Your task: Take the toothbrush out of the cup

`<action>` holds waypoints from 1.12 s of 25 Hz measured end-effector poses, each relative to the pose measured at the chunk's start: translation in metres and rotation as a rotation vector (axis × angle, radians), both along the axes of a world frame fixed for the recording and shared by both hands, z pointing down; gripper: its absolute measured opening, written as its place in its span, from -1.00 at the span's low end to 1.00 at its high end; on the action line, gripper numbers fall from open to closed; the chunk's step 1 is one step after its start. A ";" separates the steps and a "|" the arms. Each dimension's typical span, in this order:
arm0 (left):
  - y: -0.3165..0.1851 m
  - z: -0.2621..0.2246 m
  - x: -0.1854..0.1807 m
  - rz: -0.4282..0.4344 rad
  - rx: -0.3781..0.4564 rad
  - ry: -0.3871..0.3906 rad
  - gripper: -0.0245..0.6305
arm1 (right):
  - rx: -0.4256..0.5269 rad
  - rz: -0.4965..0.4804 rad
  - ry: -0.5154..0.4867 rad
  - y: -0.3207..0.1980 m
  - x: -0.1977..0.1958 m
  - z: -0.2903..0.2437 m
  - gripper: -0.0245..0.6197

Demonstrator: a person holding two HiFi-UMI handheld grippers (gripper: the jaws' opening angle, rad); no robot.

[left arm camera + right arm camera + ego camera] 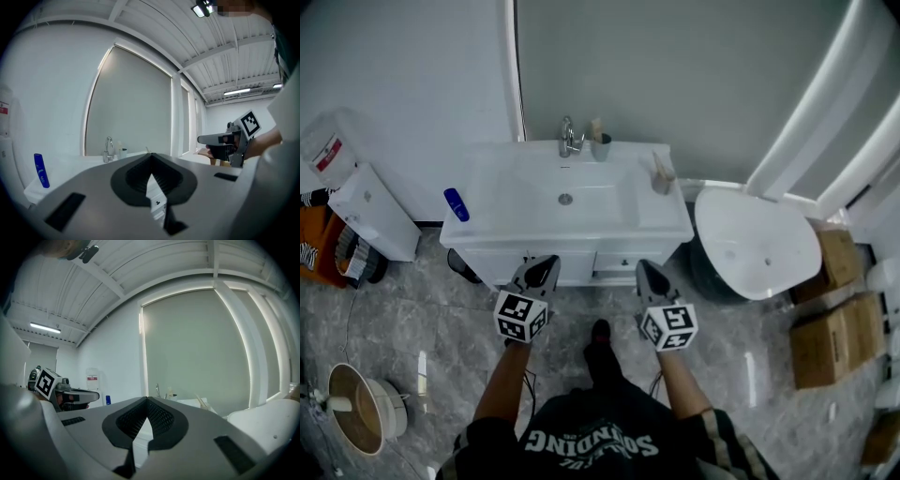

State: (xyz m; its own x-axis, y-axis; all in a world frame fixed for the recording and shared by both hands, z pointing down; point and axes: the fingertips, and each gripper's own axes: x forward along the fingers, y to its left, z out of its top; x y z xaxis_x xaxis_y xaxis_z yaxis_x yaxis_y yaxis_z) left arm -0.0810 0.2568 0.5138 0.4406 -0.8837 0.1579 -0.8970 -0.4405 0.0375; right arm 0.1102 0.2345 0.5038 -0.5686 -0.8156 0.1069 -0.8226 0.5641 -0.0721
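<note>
We see our left tongs [151, 157] with the jaws closed tip to tip and nothing between them. Beyond them is a white washbasin [79, 161] with its tap [108, 149] and a cup [123, 153] just beside the tap. A blue bottle [41, 170] stands at its left end. At the right, the right tongs [206, 139] point leftward.

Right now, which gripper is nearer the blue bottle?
Left. The left gripper sits below-right of the blue bottle in the head view; the right gripper is farther right.

White lettering on black shirt [591, 441], upside down, apparently "SOUNDING", red label [328, 153] illegible
</note>
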 end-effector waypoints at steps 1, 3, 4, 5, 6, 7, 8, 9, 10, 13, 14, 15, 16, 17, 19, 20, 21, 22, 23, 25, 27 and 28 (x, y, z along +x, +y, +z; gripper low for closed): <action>-0.009 0.002 -0.001 0.000 -0.006 -0.002 -0.93 | -0.004 -0.005 -0.001 -0.009 -0.003 0.001 -0.93; -0.028 0.003 -0.004 -0.001 -0.013 -0.004 -0.93 | -0.012 -0.013 -0.002 -0.027 -0.007 0.004 -0.93; -0.038 0.003 -0.005 -0.002 -0.014 -0.005 -0.93 | -0.015 -0.013 -0.004 -0.037 -0.007 0.005 -0.93; -0.048 0.003 -0.005 -0.004 -0.015 -0.006 -0.93 | -0.019 -0.011 -0.009 -0.049 -0.007 0.007 -0.93; -0.060 0.003 -0.006 -0.007 -0.017 -0.008 -0.93 | -0.023 -0.011 -0.014 -0.062 -0.008 0.009 -0.93; -0.072 0.003 -0.007 -0.011 -0.019 -0.010 -0.93 | -0.026 -0.013 -0.016 -0.075 -0.008 0.010 -0.93; -0.084 0.003 -0.008 -0.016 -0.022 -0.011 -0.93 | -0.029 -0.018 -0.016 -0.088 -0.009 0.010 -0.93; -0.097 0.002 -0.009 -0.022 -0.025 -0.010 -0.93 | -0.031 -0.024 -0.017 -0.102 -0.010 0.008 -0.93; -0.109 0.000 -0.010 -0.027 -0.028 -0.008 -0.93 | -0.033 -0.029 -0.021 -0.117 -0.011 0.007 -0.93; -0.148 -0.004 -0.013 -0.045 -0.035 -0.008 -0.93 | -0.035 -0.045 -0.028 -0.162 -0.015 0.001 -0.93; -0.162 -0.006 -0.014 -0.053 -0.036 -0.010 -0.93 | -0.032 -0.054 -0.024 -0.177 -0.017 -0.002 -0.93; -0.175 -0.008 -0.015 -0.060 -0.036 -0.011 -0.93 | -0.031 -0.065 -0.021 -0.192 -0.019 -0.005 -0.93; -0.187 -0.008 -0.016 -0.067 -0.038 -0.011 -0.93 | -0.032 -0.075 -0.022 -0.206 -0.021 -0.007 -0.93; -0.198 -0.008 -0.016 -0.074 -0.043 -0.011 -0.93 | -0.039 -0.080 -0.028 -0.219 -0.022 -0.006 -0.93; -0.215 -0.005 -0.016 -0.086 -0.055 -0.011 -0.93 | -0.057 -0.085 -0.040 -0.242 -0.022 -0.001 -0.93; -0.223 -0.005 -0.017 -0.091 -0.058 -0.012 -0.93 | -0.063 -0.089 -0.043 -0.253 -0.022 0.001 -0.93; -0.231 -0.005 -0.018 -0.096 -0.058 -0.014 -0.93 | -0.066 -0.095 -0.043 -0.263 -0.024 0.001 -0.93; -0.239 -0.006 -0.019 -0.102 -0.057 -0.015 -0.93 | -0.066 -0.101 -0.042 -0.272 -0.026 0.001 -0.93; -0.245 -0.007 -0.020 -0.107 -0.055 -0.016 -0.93 | -0.066 -0.108 -0.039 -0.280 -0.028 0.001 -0.93; -0.257 -0.007 -0.022 -0.116 -0.052 -0.017 -0.93 | -0.064 -0.119 -0.035 -0.293 -0.032 0.002 -0.93; -0.266 -0.006 -0.024 -0.121 -0.053 -0.018 -0.93 | -0.068 -0.126 -0.039 -0.303 -0.036 0.004 -0.93; -0.270 -0.006 -0.024 -0.123 -0.055 -0.019 -0.93 | -0.071 -0.129 -0.041 -0.307 -0.037 0.006 -0.93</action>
